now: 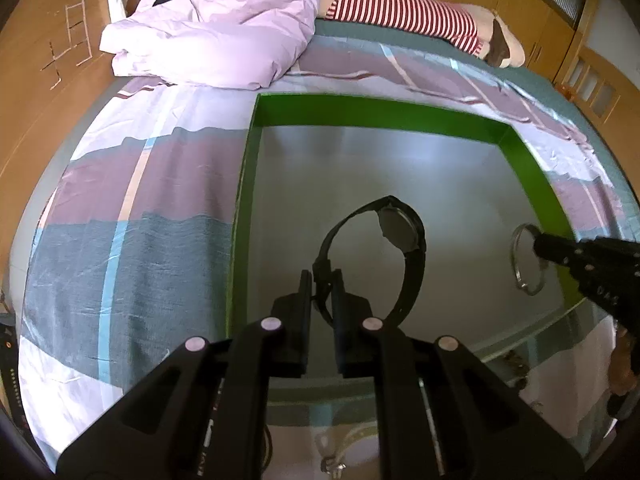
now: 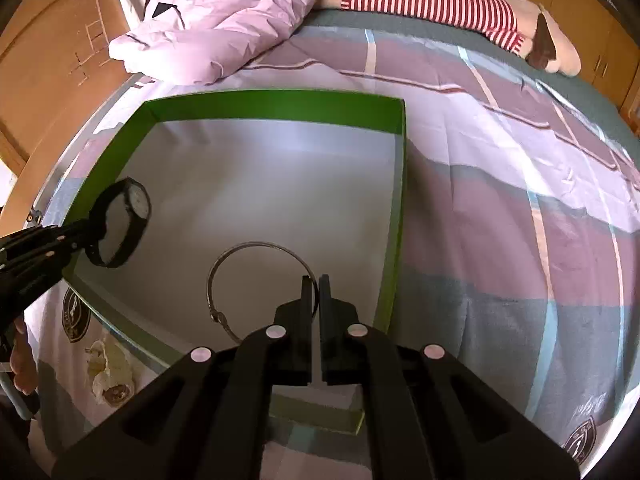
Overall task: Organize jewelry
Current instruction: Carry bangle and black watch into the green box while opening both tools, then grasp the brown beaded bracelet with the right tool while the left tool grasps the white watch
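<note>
A green-walled box [image 1: 372,110] with a grey floor lies on the bed; it also shows in the right wrist view [image 2: 276,106]. My left gripper [image 1: 322,280] is shut on the strap of a black wristwatch [image 1: 400,232] and holds it over the box's near part. The watch also shows at the left of the right wrist view [image 2: 124,224]. My right gripper [image 2: 316,284] is shut on a thin silver bangle [image 2: 224,264] held above the box floor. The bangle [image 1: 520,276] and right gripper [image 1: 538,242] show at the right of the left wrist view.
A crumpled lilac duvet [image 1: 216,28] and a red-and-white striped plush [image 1: 404,10] lie at the far end of the patterned bedsheet [image 1: 132,184]. Wooden cupboards stand around the bed. Small pale items [image 2: 110,368] lie on the sheet by the box's near-left corner.
</note>
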Demonstrator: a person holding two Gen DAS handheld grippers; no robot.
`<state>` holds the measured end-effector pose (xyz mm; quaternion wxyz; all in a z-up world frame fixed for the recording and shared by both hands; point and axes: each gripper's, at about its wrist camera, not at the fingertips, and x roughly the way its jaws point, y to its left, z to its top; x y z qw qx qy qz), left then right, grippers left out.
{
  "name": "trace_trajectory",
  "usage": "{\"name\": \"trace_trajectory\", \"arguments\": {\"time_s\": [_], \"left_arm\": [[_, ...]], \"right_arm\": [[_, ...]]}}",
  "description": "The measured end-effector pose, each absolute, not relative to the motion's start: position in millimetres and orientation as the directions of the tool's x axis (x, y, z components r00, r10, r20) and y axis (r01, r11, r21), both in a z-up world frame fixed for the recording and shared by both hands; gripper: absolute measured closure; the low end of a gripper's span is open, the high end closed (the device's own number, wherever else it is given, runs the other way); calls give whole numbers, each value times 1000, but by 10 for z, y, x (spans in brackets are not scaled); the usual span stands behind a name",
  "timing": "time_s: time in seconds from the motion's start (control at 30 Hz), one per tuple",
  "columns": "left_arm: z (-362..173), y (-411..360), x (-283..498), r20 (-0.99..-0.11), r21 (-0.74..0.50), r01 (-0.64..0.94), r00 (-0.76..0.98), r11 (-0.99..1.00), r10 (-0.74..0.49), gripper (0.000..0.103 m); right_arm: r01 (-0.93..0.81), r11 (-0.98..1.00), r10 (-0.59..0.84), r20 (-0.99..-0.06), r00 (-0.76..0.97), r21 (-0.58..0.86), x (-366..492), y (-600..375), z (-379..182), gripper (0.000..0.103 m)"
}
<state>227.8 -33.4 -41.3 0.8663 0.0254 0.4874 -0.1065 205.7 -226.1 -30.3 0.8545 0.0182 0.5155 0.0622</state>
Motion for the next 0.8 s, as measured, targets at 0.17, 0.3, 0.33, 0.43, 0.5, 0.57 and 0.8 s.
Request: {"name": "trace_trajectory", "arguments": {"time_s": [0.17, 0.3, 0.33, 0.43, 0.5, 0.57, 0.8], "left_arm": [[-484, -441, 2261, -854, 30, 227, 512, 973, -93, 93], [-498, -481, 2234, -852, 54, 234, 518, 971, -77, 87], [-491, -461, 2235, -854, 44, 230, 513, 972, -83, 87], [-427, -430, 2182, -845, 45, 231, 528, 972, -87, 64], [-325, -422, 2112, -829, 13, 247, 544, 969, -128, 36], [-150, -425, 1993, -799, 16, 236, 587, 972, -130, 19], [217, -388, 1467, -761, 55, 277, 633, 959, -139, 3]], "right_arm": [[-100, 992, 119, -891, 437, 83, 2126, -2194, -368, 100], [-142, 990, 43, -900, 434, -21, 2082, -1993, -416, 86], [-150, 987, 18, -895, 445, -55, 2056, -1950, -421, 83], [-120, 988, -27, -880, 475, -95, 2022, -1975, -378, 74], [-101, 993, -11, -879, 477, -67, 1984, -2036, -297, 63], [-84, 996, 40, -872, 488, -1, 1925, -2094, -162, 50], [-85, 996, 77, -826, 558, 35, 1446, -2086, 283, 33]]}}
